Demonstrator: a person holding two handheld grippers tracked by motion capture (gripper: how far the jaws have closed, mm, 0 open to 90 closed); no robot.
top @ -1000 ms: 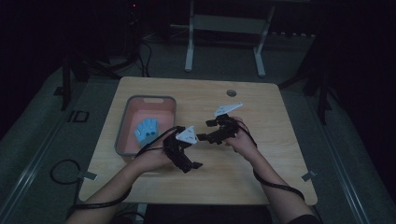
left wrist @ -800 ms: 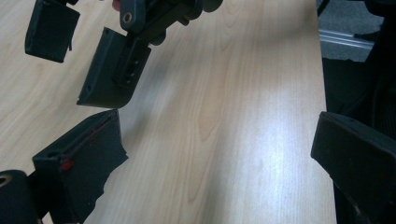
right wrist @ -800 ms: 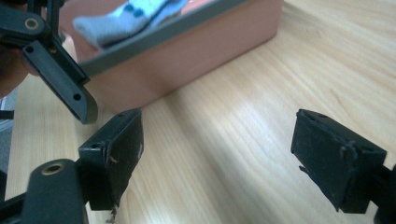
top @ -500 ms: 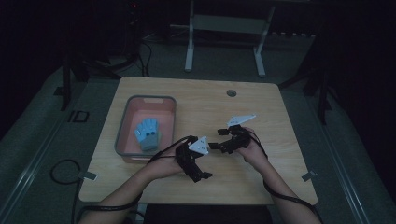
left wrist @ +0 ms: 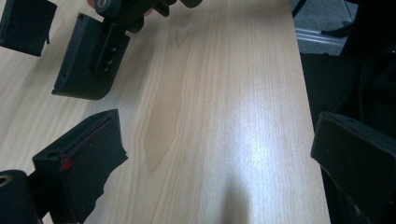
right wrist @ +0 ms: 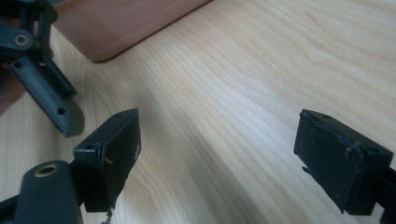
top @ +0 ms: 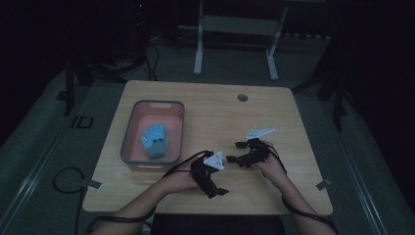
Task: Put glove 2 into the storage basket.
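Pale wood is under both your tongs. From above, your left tongs [top: 221, 192] and right tongs [top: 234, 152] hover close together near the table's [top: 215, 105] front edge, while the blue glove [top: 155, 140] lies in the pink tub [top: 128, 131] by the left edge. In the left gripper view, your jaws stand wide apart over bare wood. In the right gripper view, they stand apart too, the tub's corner beyond them.

Smooth, faintly glossy wooden table [left wrist: 224, 116], matt black tool jaws
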